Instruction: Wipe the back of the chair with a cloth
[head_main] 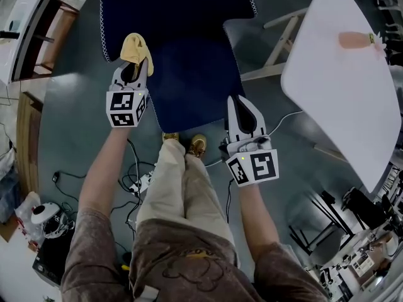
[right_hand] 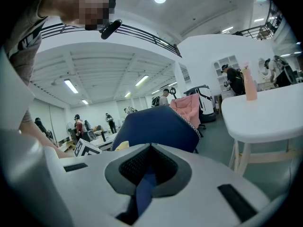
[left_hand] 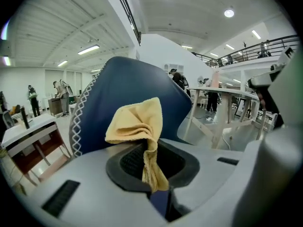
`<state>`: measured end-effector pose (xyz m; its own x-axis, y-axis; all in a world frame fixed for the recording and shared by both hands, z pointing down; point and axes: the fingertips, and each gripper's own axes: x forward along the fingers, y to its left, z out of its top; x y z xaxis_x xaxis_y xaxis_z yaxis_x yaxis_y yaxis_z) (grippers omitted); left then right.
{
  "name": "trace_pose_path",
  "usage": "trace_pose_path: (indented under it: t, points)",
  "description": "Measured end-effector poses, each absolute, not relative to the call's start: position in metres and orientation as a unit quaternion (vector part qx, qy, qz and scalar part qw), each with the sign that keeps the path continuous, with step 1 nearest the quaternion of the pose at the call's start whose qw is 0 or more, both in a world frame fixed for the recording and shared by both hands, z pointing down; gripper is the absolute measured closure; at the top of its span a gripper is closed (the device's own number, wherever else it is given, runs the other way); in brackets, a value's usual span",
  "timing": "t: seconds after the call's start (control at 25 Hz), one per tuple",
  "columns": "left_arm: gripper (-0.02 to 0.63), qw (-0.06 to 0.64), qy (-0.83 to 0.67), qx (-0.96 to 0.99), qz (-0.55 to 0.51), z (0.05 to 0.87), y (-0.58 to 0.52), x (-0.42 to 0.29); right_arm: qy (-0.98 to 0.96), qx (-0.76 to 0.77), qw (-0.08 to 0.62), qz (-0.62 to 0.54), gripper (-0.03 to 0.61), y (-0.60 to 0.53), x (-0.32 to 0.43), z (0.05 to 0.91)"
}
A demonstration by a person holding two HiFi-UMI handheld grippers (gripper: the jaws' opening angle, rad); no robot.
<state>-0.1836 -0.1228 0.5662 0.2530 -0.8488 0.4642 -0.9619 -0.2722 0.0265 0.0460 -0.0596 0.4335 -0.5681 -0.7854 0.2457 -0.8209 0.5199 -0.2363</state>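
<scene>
Left gripper [head_main: 133,67] is clamped on one end of the yellow cloth [head_main: 134,48]. The cloth is bunched, its long axis in line with the jaws, free end fanning forward over the left edge of the navy chair [head_main: 189,87] back. Right gripper [head_main: 242,103] has jaws together, nothing between them, over the seat's right edge.

A yellow cloth [head_main: 133,46] is held at the tips of the left gripper [head_main: 138,61] and is seen over the white-stitched left edge of the dark blue chair [head_main: 182,17]. The right gripper [head_main: 242,100] is held just beside the chair's lower right edge, its jaws drawn to a point. A white table [head_main: 340,93] bearing a pink bottle [head_main: 354,39] is seen at the right.
</scene>
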Motion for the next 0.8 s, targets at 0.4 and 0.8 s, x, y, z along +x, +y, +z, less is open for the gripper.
trace_pose_path:
  t: [0.4,0.8]
  points:
    - [0.563,0.173,-0.601,0.753,0.205,0.598,-0.108,-0.209,-0.871,0.459,0.06,0.167,0.557,-0.06,0.042,0.439]
    - [0.563,0.185,-0.625,0.727,0.216,0.643,-0.139,-0.213,-0.869,0.458,0.072,0.176,0.557,-0.07,0.046,0.459]
